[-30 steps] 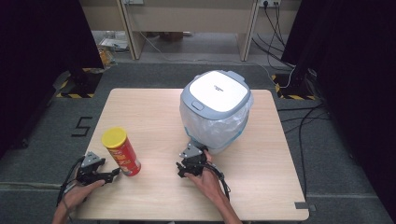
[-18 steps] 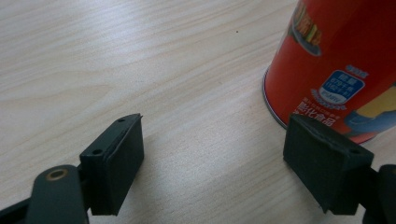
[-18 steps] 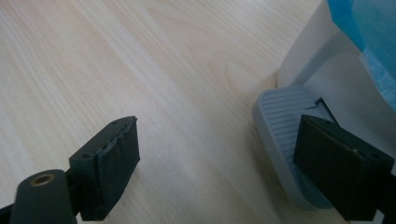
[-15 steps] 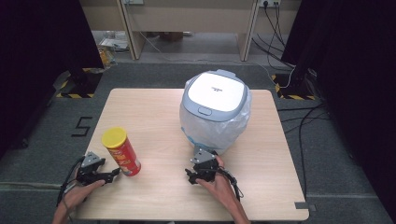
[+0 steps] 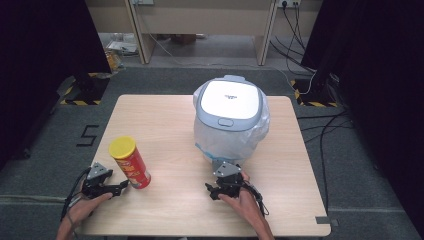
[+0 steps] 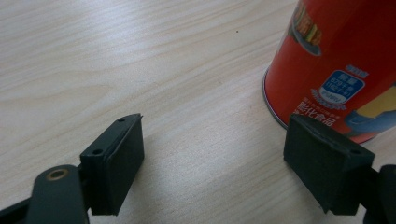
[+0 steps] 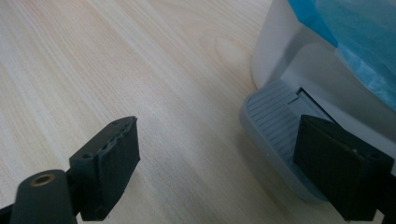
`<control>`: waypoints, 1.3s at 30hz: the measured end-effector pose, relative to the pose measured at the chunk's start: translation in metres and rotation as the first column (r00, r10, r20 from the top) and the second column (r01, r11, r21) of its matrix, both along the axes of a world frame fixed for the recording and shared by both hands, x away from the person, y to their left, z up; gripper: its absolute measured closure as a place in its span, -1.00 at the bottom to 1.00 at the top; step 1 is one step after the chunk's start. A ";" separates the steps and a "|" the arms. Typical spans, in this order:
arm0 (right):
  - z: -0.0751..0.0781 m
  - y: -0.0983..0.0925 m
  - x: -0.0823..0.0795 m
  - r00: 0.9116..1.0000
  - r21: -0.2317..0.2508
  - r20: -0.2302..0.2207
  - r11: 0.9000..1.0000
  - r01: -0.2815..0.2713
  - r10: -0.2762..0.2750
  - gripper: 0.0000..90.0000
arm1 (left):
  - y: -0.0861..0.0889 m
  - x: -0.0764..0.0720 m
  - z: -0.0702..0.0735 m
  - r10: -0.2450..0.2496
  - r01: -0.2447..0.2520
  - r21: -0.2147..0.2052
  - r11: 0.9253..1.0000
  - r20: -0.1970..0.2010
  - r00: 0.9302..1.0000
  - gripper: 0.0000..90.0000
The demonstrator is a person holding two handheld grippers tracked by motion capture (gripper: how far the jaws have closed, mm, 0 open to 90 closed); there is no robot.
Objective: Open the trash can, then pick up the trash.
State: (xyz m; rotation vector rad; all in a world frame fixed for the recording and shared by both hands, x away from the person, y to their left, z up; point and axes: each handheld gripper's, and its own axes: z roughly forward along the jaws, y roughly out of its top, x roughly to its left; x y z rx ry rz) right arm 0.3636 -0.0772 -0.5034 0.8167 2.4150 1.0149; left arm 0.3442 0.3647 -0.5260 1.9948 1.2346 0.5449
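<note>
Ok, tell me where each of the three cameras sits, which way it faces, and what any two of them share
High view: above the person's side, looking forward and down on the table; both hands, left claw and right claw.
Left gripper view: rides the left claw, low over the wood; open jaws, red can at right.
Right gripper view: rides the right claw; open jaws, bin's grey pedal ahead.
Shared: the can and the bin each appear in the high view too.

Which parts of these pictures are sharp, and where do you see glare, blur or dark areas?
High view: the bin lid glares white, and both side edges are nearly black. Left gripper view: the can print is readable and the wood grain crisp, while the jaws look slightly soft. Right gripper view: the bin pedal is fairly sharp; the blue bag at top right is blurred.
</note>
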 end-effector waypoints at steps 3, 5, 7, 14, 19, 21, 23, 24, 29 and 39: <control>0.000 0.001 0.001 1.000 0.001 -0.009 1.000 0.007 -0.007 -0.68 | 0.000 0.000 0.000 0.000 0.000 0.000 1.000 0.000 1.000 -0.57; -0.001 0.002 0.000 1.000 -0.005 -0.015 1.000 0.012 -0.012 -0.69 | 0.000 0.000 0.000 0.000 0.000 0.001 1.000 0.000 1.000 -0.57; -0.002 0.003 0.000 1.000 -0.014 -0.015 1.000 0.014 -0.014 -0.69 | 0.000 0.000 0.000 0.000 0.000 0.000 1.000 0.000 1.000 -0.57; -0.007 0.003 0.003 0.999 -0.028 -0.045 1.000 0.011 -0.012 -0.69 | 0.000 0.000 0.000 -0.001 0.001 -0.001 1.000 0.000 1.000 -0.57; -0.009 0.005 0.004 0.999 -0.038 -0.047 0.999 0.012 -0.014 -0.71 | 0.000 0.000 0.000 -0.004 0.004 0.001 1.000 0.000 1.000 -0.57; -0.009 0.005 0.004 0.999 -0.046 -0.045 0.999 0.010 -0.013 -0.71 | 0.000 0.000 0.000 -0.006 0.006 0.004 1.000 -0.001 1.000 -0.57; -0.009 0.005 0.004 0.999 -0.044 -0.046 0.999 0.010 -0.012 -0.71 | 0.000 0.000 0.000 -0.007 0.007 0.003 1.000 -0.001 1.000 -0.57; -0.009 0.005 0.004 0.999 -0.047 -0.043 0.999 0.007 -0.009 -0.71 | 0.000 0.000 0.000 -0.009 0.009 0.003 1.000 -0.001 1.000 -0.57; -0.009 0.006 0.003 0.999 -0.057 -0.043 0.998 0.009 -0.012 -0.71 | -0.001 -0.001 0.000 -0.025 0.025 0.012 1.000 0.002 1.000 -0.63; -0.009 0.006 0.003 0.999 -0.062 -0.042 0.998 0.006 -0.009 -0.71 | 0.004 -0.005 0.003 -0.050 0.052 -0.044 0.998 0.044 0.998 -0.66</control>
